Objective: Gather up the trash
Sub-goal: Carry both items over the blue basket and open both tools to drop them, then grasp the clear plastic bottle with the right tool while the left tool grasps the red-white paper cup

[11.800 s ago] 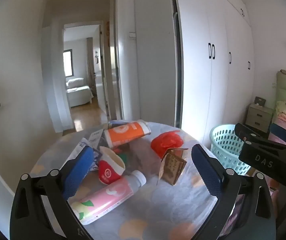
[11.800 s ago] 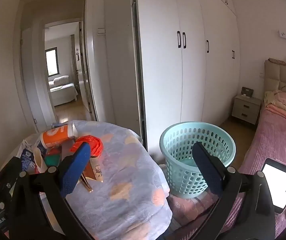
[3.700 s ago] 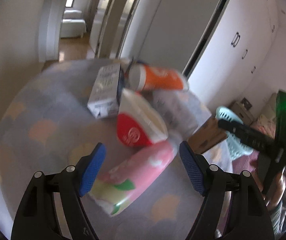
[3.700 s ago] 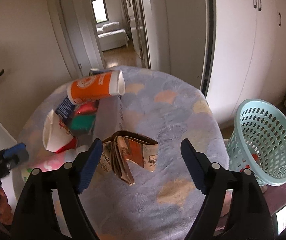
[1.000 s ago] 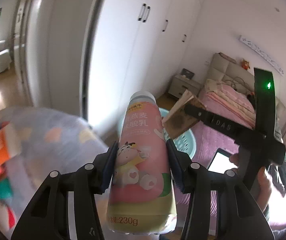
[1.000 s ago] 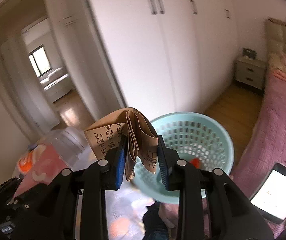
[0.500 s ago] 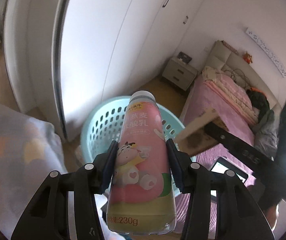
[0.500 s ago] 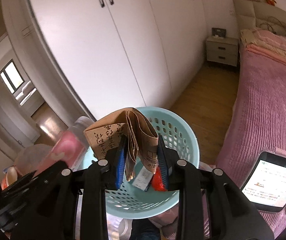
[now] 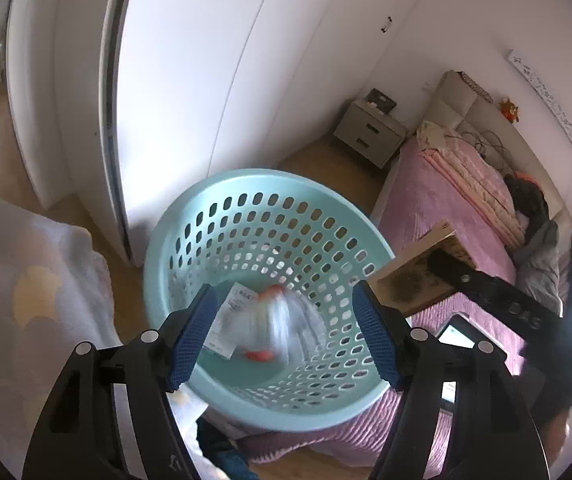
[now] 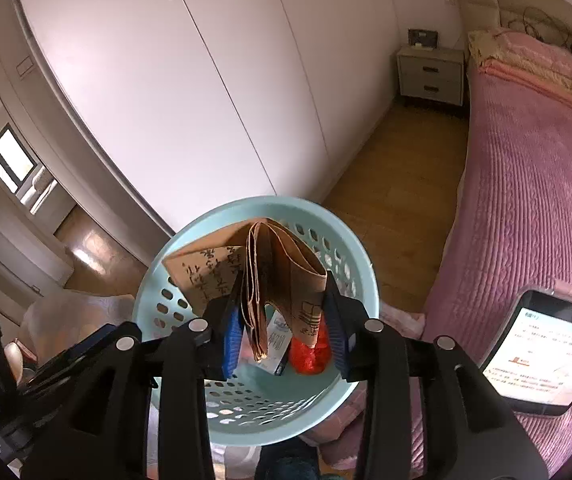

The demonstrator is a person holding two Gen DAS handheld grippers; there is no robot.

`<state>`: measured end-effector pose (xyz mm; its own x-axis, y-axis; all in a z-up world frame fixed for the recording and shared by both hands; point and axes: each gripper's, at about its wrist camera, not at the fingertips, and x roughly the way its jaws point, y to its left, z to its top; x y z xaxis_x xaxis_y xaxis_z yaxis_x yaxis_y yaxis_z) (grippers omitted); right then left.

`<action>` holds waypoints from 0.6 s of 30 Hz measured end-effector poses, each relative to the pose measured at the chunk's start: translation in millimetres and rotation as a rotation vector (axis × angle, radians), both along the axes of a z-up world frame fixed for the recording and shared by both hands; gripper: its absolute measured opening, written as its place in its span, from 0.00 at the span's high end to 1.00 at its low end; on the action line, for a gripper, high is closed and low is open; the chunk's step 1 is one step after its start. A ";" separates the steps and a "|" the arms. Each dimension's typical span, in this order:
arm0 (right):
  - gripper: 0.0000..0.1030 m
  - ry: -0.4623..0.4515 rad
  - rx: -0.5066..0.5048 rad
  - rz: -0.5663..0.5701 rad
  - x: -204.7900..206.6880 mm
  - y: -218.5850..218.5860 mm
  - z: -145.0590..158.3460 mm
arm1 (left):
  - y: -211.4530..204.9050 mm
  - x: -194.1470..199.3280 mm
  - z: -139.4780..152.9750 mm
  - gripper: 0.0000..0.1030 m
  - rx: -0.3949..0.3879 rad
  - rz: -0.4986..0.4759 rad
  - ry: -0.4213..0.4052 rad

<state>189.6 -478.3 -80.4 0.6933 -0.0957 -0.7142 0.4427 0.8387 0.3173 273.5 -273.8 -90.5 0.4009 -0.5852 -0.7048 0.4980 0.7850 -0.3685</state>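
Note:
A light blue perforated basket (image 9: 189,216) stands on the floor below both grippers. My left gripper (image 9: 286,336) is open and empty above it. A blurred bottle (image 9: 281,324) is falling inside the basket beside a white carton (image 9: 227,320) and something red. My right gripper (image 10: 281,324) is shut on a folded brown paper bag (image 10: 281,268) and holds it over the basket (image 10: 350,268). In the left wrist view the bag (image 9: 414,272) and the right gripper show at the right, by the basket rim. A red item (image 10: 310,356) lies in the basket.
A table with a patterned cloth (image 9: 17,288) is at the left. A pink bed (image 10: 526,184) is at the right, with a lit tablet (image 10: 542,352) on it. White wardrobes (image 10: 205,80) and a nightstand (image 10: 430,68) stand behind the basket.
My left gripper has opened and let go of the pink bottle, which is dropping into the basket. Both grippers have moved closer over the basket. The right still holds the paper bag.

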 end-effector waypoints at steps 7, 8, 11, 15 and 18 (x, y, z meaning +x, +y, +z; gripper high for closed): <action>0.44 -0.024 -0.014 0.030 -4.1 12.3 5.9 | 30.6 -24.5 22.5 0.34 -0.011 0.016 -0.058; 0.44 -0.029 -0.016 0.031 -5.9 14.3 7.7 | 32.3 -28.4 27.3 0.34 -0.011 0.019 -0.068; 0.44 -0.043 -0.010 0.040 -10.6 18.9 12.7 | 49.5 -42.9 39.6 0.34 -0.020 0.036 -0.097; 0.44 -0.063 -0.011 0.058 -17.1 29.1 20.5 | 72.2 -62.9 57.0 0.34 -0.039 0.069 -0.139; 0.44 -0.075 -0.007 0.076 -21.1 40.8 27.2 | 87.7 -77.4 74.2 0.34 -0.043 0.090 -0.183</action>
